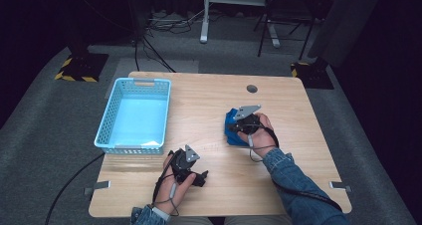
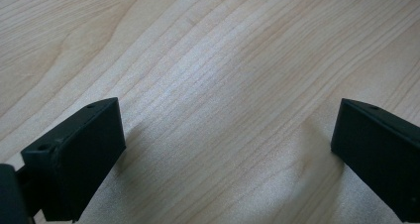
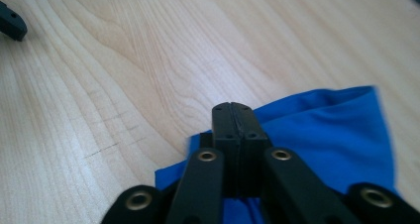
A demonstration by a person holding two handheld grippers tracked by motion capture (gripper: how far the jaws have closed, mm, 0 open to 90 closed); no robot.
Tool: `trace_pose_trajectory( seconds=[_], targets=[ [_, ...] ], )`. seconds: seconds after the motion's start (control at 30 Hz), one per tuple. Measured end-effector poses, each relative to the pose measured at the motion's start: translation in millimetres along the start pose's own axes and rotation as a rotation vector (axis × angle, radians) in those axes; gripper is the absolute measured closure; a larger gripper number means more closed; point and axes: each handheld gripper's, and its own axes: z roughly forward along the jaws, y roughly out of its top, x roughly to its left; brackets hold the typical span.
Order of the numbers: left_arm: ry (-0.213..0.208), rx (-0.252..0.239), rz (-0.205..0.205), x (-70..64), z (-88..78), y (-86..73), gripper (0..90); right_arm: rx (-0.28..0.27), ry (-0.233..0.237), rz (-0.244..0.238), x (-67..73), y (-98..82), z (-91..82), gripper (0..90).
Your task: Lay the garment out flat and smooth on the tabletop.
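A crumpled blue cloth [image 1: 230, 135] lies right of the middle of the wooden table [image 1: 204, 100]. My right gripper [image 1: 236, 127] rests on top of it, held by a hand in a denim sleeve. In the right gripper view its jaws stand pressed together, so the right gripper [image 3: 232, 107] is shut. The blue cloth [image 3: 327, 135] spreads under and behind the jaws, and no fold shows between the pads. My left gripper [image 1: 198, 177] lies low near the table's front edge. In its own view the left gripper [image 2: 228, 149] is open over bare wood with nothing between its fingers.
A light blue plastic basket [image 1: 106, 116] stands on the table's left side. A round cable hole [image 1: 252, 88] sits near the far edge. A jaw of the other gripper [image 3: 11, 22] shows at the top left of the right gripper view. Grey carpet and stands surround the table.
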Motion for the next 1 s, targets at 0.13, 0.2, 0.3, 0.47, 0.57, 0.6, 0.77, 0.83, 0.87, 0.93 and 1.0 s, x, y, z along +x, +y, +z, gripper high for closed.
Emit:
trace_pose_trajectory(
  seconds=[0.13,0.2,0.3,0.47,0.57,0.6,0.77,0.83,0.87,0.93,1.0],
  targets=[
    [-0.001,-0.001,0.000,0.0,0.1,0.0,0.1,-0.023,-0.031,-0.007,-0.4,5.0,-12.6,90.0],
    [-0.002,-0.001,0.001,0.1,0.2,0.1,0.1,-0.035,-0.043,-0.002,-2.1,7.3,-21.7,90.0],
    [-0.003,-0.001,0.002,0.4,0.7,0.7,0.1,-0.044,-0.052,0.006,-4.2,8.5,-30.5,90.0],
    [-0.002,0.000,0.001,0.5,1.7,1.9,0.1,-0.084,-0.037,0.024,2.6,7.6,-24.3,67.6],
    [-0.002,0.000,0.000,0.5,1.8,1.9,0.1,-0.090,-0.041,0.050,6.0,5.0,-10.6,37.0],
    [-0.002,-0.001,0.000,0.5,1.8,1.9,0.1,-0.065,-0.041,0.047,7.5,3.2,-3.3,32.2],
    [-0.002,0.000,0.001,0.5,1.7,2.0,0.1,0.006,-0.046,0.038,9.1,-0.3,12.3,31.6],
    [-0.002,0.000,0.000,0.5,1.7,1.9,0.1,0.035,-0.044,0.036,10.4,-3.2,18.5,43.2],
    [-0.002,0.000,0.000,0.5,1.7,1.9,0.1,0.035,-0.044,0.036,10.4,-3.2,18.5,43.2],
    [-0.002,0.000,0.000,0.5,1.7,1.9,0.1,0.047,-0.036,0.032,10.6,-5.6,19.7,68.5],
    [-0.002,0.000,0.001,0.5,1.7,1.9,0.1,0.023,-0.015,0.077,7.9,-6.1,14.6,86.4]
  ],
)
